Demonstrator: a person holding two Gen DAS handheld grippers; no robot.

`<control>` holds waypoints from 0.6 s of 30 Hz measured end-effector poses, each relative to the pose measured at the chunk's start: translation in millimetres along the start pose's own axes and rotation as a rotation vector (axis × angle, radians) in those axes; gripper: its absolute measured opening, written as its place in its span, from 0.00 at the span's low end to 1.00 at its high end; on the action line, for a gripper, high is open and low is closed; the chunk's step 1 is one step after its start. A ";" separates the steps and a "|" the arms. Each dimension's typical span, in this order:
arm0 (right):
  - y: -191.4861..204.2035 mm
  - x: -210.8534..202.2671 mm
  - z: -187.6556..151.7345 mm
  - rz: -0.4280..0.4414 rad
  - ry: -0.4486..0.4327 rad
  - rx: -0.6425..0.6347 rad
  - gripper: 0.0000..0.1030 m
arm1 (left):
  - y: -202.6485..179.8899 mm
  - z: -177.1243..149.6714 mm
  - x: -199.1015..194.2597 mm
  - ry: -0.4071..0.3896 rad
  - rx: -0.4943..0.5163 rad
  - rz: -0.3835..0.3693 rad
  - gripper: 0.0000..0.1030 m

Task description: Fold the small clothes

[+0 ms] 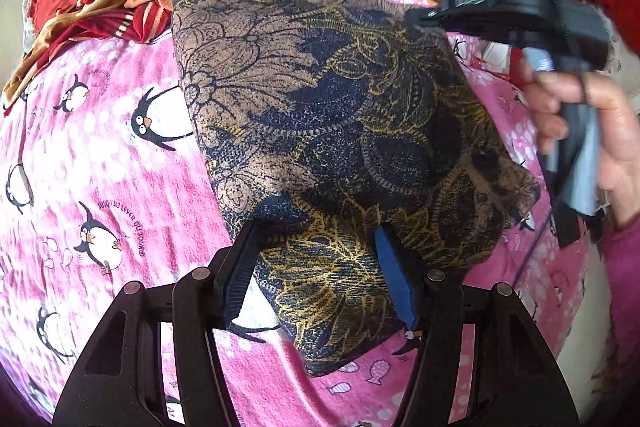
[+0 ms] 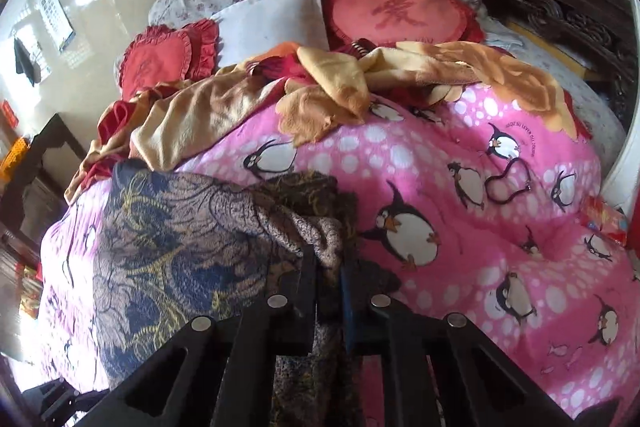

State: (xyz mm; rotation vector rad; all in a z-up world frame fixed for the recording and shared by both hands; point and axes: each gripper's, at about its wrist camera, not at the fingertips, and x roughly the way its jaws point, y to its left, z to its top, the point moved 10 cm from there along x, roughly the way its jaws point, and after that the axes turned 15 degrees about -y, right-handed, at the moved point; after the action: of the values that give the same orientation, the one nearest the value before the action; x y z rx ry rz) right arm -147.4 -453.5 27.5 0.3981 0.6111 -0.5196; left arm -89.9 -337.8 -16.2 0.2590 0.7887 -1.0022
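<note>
Pink penguin-print bedding covers the bed I work on, with a heap of red and orange clothes near the heart-shaped cushions at its head. On that bedding lies the dark floral garment, already doubled into a rough oblong.

My left claw stands about half open over the garment's near end, 1 finger on each side of the fabric and neither pad pressing that I can see. My right claw has pinched down narrow on a bunched corner of the same garment, which rises between its 2 fingers.

I judge this to be the start of the next fold. To do it well, I should close the left claw on the near edge through all layers, so the earlier fold does not slip apart. Then both corners should lift level and travel together, keeping the cloth taut between them. The right-hand bunch looks thick; a smoother, flatter bite there would give a cleaner crease.
</note>
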 end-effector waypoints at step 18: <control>13.2 -99.6 -101.1 0.024 0.064 -0.169 0.02 | -2.1 -10.3 -29.5 -0.013 -0.008 0.005 0.57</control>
State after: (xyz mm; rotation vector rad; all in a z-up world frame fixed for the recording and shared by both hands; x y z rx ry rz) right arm -253.6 -359.1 16.9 0.2619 0.7058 -0.4301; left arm -105.2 -314.1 -2.6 0.2472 0.7800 -0.9947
